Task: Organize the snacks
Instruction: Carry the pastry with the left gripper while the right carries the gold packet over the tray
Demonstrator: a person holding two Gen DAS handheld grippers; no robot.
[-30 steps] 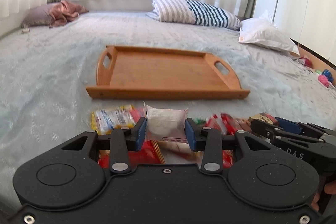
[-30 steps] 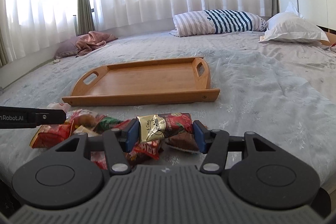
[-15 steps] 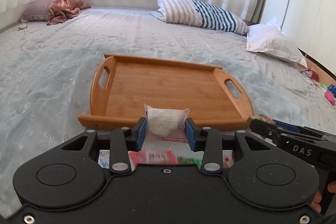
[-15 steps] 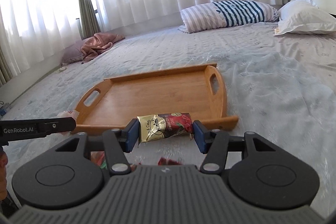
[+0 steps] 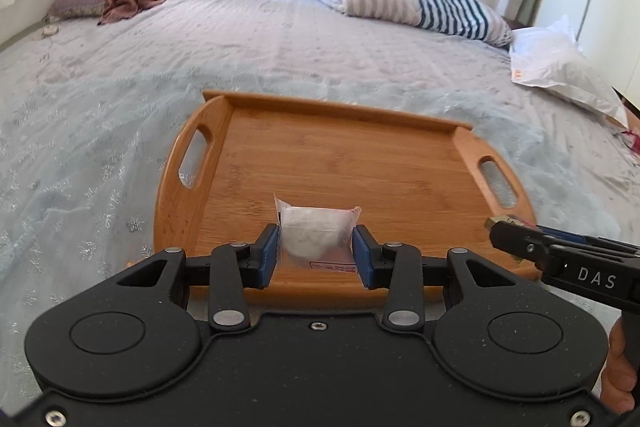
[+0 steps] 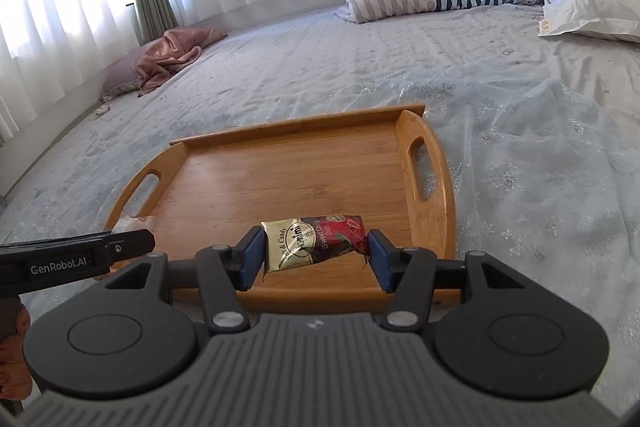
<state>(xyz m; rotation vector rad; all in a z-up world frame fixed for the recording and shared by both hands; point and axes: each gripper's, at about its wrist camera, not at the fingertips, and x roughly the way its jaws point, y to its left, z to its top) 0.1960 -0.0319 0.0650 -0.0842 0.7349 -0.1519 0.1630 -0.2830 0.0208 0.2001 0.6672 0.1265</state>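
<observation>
Nearest, left hand-held gripper (image 5: pixel 316 254) pinching a white snack packet (image 5: pixel 317 238), its red print unreadable, and right hand-held gripper (image 6: pixel 316 254) pinching a gold-and-red candy packet (image 6: pixel 314 242), both over the near edge of the wooden tray (image 5: pixel 400 179) on the bed (image 5: pixel 100 107).

The near rim of the wooden tray (image 5: pixel 404 125) is hidden behind the left gripper (image 5: pixel 315 251). The lower part of the white packet (image 5: pixel 316 233) is covered by its blue pads (image 5: pixel 267 257). The right gripper (image 5: pixel 560 259) is cut off by the picture's edge, and the small print on the candy packet (image 6: pixel 316 241) cannot be read
</observation>
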